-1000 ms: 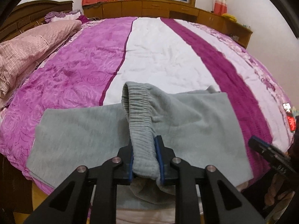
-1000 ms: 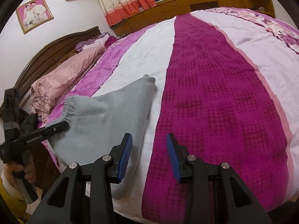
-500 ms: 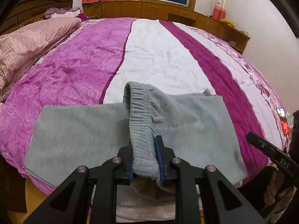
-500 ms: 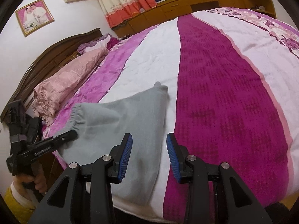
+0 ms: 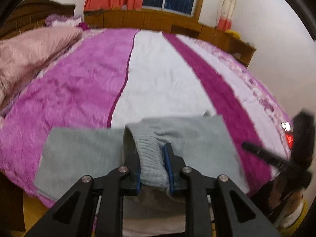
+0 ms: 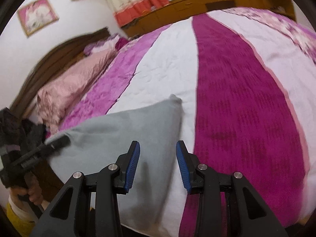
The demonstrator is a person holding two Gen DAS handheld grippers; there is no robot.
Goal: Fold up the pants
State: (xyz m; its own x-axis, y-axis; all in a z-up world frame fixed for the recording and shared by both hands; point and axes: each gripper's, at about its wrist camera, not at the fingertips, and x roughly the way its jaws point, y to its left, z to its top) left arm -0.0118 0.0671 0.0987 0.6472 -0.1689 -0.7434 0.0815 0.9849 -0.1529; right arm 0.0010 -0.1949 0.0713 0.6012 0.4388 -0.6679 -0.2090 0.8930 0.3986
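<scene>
Left wrist view: left gripper (image 5: 154, 166) jaws clenched on the pants (image 5: 197, 138) waistband, now lifted higher off the bed (image 5: 162, 79).
Right gripper (image 6: 158, 165): jaws released — empty, hovering over pants.
Meaning: fold underway — waistband being carried over.

Pants (image 5: 197, 138) hem below frame edge

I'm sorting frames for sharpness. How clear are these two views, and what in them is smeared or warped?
Left wrist view: motion blur on the bed cover and the pants; the left gripper stays sharp. Right wrist view: soft at the pillow and framed picture, right gripper crisp. Both are fisheye, bulging the bed, with dark corners.
</scene>
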